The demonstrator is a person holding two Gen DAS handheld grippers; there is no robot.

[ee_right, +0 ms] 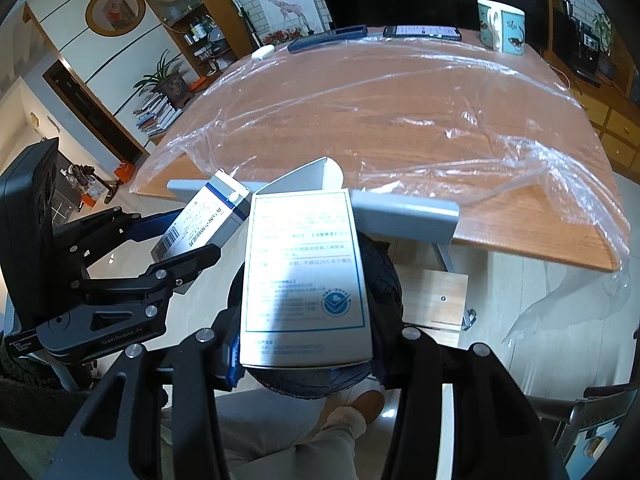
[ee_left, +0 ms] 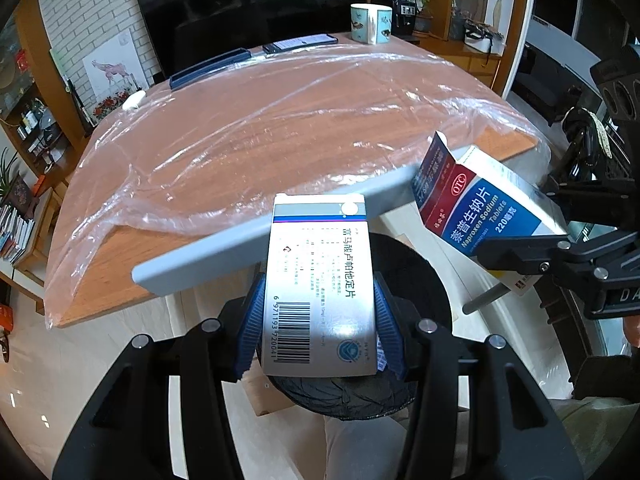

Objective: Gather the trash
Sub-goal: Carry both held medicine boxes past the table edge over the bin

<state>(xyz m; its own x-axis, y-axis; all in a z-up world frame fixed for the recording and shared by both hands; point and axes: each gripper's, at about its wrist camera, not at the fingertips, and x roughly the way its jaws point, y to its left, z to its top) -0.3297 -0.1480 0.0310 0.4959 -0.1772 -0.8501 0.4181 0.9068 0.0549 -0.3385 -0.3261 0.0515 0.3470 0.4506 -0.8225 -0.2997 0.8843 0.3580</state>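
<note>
Two medicine boxes held over the bin, neither dropped yet

Nearest, the left tongs (ee_left: 318, 320) pinch a white barcode box (ee_left: 320, 280) and the right tongs (ee_right: 306, 354) pinch the blue-and-red Naproxen box (ee_left: 492, 204), its end flap open, both above the black-lined trash bin (ee_left: 416, 276) just off the near edge of the bench (ee_left: 120, 296). The bin's contents are hidden. Beyond, a clear plastic sheet (ee_left: 280, 120) covers the bench, probably the remaining trash; a mug (ee_left: 370, 23) stands at the far edge.
</note>
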